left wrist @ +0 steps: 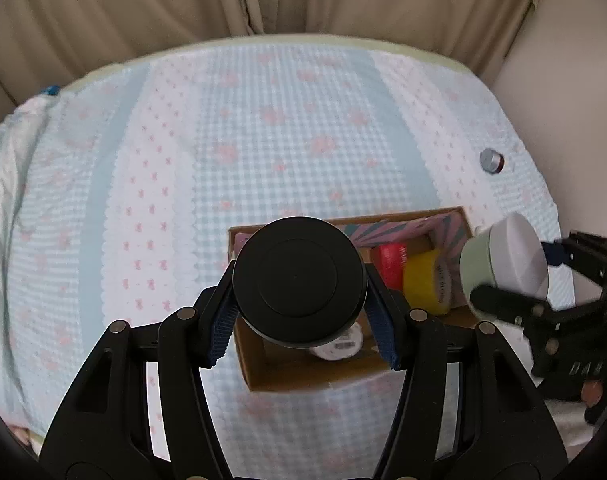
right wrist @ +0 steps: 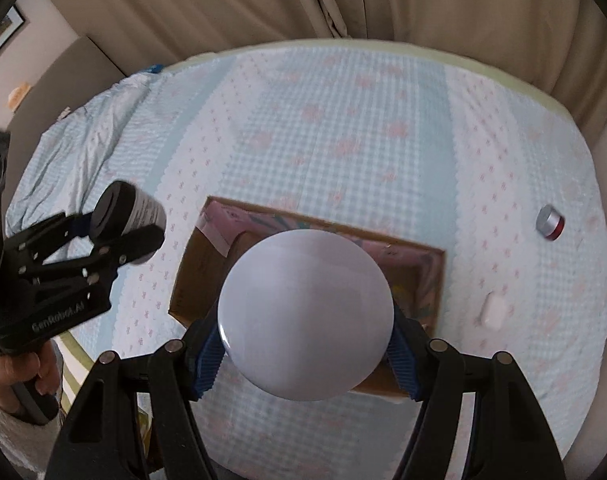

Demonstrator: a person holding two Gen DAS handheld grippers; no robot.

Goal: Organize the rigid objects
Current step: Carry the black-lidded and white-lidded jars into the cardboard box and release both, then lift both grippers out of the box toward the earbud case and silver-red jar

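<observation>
My left gripper (left wrist: pixel 303 316) is clenched on a black-lidded jar (left wrist: pixel 298 282), blue pads pressing both sides of it, and I have it above the near-left part of the cardboard box (left wrist: pixel 259 376). My right gripper (right wrist: pixel 307 364) grips a pale green jar with a white lid (right wrist: pixel 305 316) — from its camera the lid covers most of the box (right wrist: pixel 195 280) beneath. In the left view that jar (left wrist: pixel 503 264) hangs at the box's right edge. Inside the box I can see a red container (left wrist: pixel 391 266), a yellow one (left wrist: pixel 423 284) just beside it, and a white labelled lid (left wrist: pixel 339 346) on the floor under my black jar. A small silver-capped item (right wrist: pixel 549 222) lies on the checked bedspread (right wrist: pixel 343 128), well apart from the box — a white oblong thing (right wrist: pixel 494 312) lies nearer it.
</observation>
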